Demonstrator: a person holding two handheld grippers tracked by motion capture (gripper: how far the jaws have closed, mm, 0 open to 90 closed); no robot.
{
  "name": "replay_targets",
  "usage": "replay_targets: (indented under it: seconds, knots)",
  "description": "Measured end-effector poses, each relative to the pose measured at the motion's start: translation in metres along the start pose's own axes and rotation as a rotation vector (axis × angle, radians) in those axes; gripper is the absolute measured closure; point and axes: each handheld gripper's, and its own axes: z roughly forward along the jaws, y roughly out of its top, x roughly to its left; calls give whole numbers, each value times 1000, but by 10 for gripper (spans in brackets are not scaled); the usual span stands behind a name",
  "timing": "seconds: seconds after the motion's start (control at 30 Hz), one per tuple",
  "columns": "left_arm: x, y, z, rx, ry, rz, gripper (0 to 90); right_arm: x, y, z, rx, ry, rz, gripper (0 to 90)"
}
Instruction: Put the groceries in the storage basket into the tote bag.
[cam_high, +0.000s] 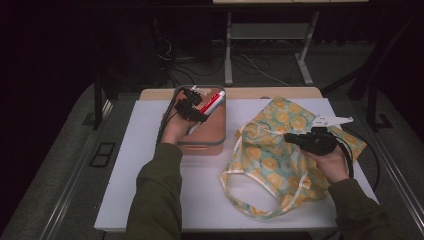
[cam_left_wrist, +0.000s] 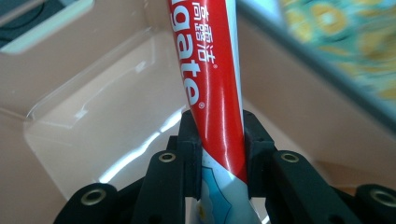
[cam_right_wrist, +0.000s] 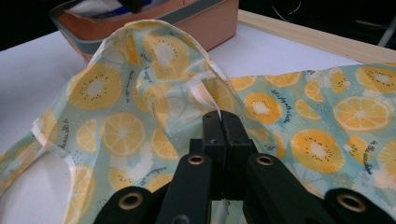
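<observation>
A red and white toothpaste tube (cam_left_wrist: 212, 84) stands tilted between the jaws of my left gripper (cam_left_wrist: 222, 140), whose pads press on both of its sides. In the high view this gripper (cam_high: 192, 102) holds the tube (cam_high: 212, 103) over the pink box (cam_high: 202, 145). A pale green fabric bag (cam_high: 270, 160) printed with lemon slices lies crumpled on the right of the table. My right gripper (cam_right_wrist: 220, 123) is shut on a fold of the bag (cam_right_wrist: 140, 93) at its white ribbon edge and holds that edge raised.
The pink box (cam_right_wrist: 205, 23) has a grey rim and sits at the back of the white table (cam_high: 150, 190). The bag's ribbon handles trail toward the front edge. Cables and desk legs stand on the dark floor beyond the table.
</observation>
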Motion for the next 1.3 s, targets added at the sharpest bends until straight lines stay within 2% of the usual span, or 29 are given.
replay_targets:
  seconds: [0.1, 0.17, 0.33, 0.43, 0.6, 0.77, 0.9, 1.0, 1.17, 1.3]
  knots:
    - [-11, 0, -15, -13, -40, 36, 733, 0, 0, 0, 0, -2, -1, 898]
    - [-18, -1, -23, -29, -68, 45, 733, 0, 0, 0, 1, -4, -2, 898]
    - [-45, -5, -41, -42, -133, 95, 733, 0, 0, 1, 0, -5, -1, 898]
    - [-62, -10, -45, -36, -138, 122, 733, 0, 0, 0, 0, -5, 0, 898]
    - [-92, -20, -45, -35, -191, 165, 733, 0, 0, 0, -2, -6, -2, 898]
    - [-123, -27, -32, -19, -237, 220, 734, 1, 1, 0, -2, -6, -6, 899]
    - [-144, -29, -16, -11, -284, 240, 734, 1, 1, 0, -5, -6, -6, 898]
    - [-158, -29, -2, 13, -309, 257, 733, 1, 1, 0, -4, -6, -7, 898]
    - [-180, -23, 28, 72, -318, 293, 733, 1, 1, 0, -7, -5, -8, 898]
    - [-190, -19, 51, 108, -318, 308, 733, 2, 1, -1, -8, -5, -9, 898]
